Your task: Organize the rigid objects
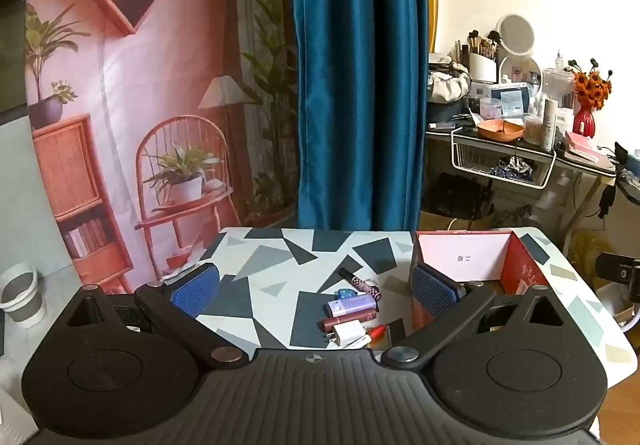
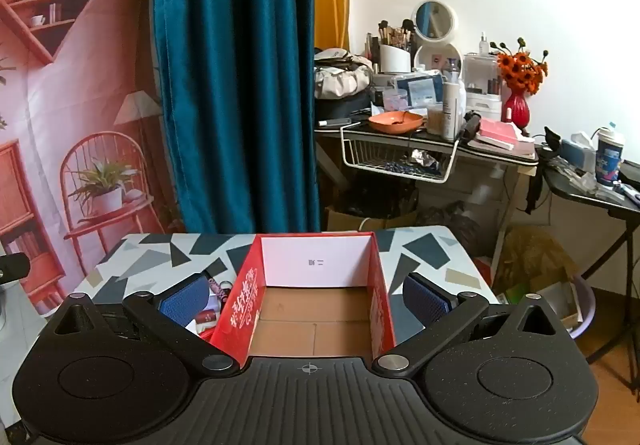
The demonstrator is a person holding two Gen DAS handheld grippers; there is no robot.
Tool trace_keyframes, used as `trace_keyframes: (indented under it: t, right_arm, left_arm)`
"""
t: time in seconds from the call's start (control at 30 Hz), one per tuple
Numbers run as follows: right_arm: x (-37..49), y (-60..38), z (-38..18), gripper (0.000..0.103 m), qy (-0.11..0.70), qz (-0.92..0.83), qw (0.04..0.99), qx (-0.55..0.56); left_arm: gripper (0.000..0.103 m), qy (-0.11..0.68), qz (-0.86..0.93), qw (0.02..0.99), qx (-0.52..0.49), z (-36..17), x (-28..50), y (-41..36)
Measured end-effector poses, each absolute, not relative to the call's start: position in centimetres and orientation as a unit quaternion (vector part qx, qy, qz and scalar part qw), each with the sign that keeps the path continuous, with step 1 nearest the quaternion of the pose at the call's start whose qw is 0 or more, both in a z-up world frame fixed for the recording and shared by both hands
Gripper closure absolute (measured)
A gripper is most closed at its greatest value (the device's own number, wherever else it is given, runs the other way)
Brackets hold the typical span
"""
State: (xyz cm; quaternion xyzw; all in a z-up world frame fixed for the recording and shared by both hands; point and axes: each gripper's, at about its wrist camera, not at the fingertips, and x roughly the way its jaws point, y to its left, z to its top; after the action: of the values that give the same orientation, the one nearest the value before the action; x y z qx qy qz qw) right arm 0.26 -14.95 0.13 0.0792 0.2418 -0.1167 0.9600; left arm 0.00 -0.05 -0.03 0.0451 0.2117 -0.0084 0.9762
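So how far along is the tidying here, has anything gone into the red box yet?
Nothing looks done: the red box shows only its bare cardboard floor. Nothing is in hand either; the left gripper and right gripper are both open and empty. Everything is left: the white charger, purple case, lipsticks and the other small items lie clustered on the table beside the box.

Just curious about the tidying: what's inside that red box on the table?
The red box looks empty: only its brown cardboard floor and white back wall show. The nearest strip of floor is hidden behind the right hand-held gripper.
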Motion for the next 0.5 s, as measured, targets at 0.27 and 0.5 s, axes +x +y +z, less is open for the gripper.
trace_keyframes:
  t: [0.27, 0.5]
  right_arm:
    - [0.26, -14.97, 0.19, 0.0, 0.242, -0.117, 0.96, 0.075]
    - [0.4, -15.02, 0.17, 0.0, 0.242, -0.117, 0.96, 0.074]
  left_arm:
    - [0.0, 0.213, -0.006, 0.976, 0.051, 0.26, -0.01, 0.25]
    - [0.0, 0.213, -0.005, 0.975, 0.059, -0.09, 0.05, -0.01]
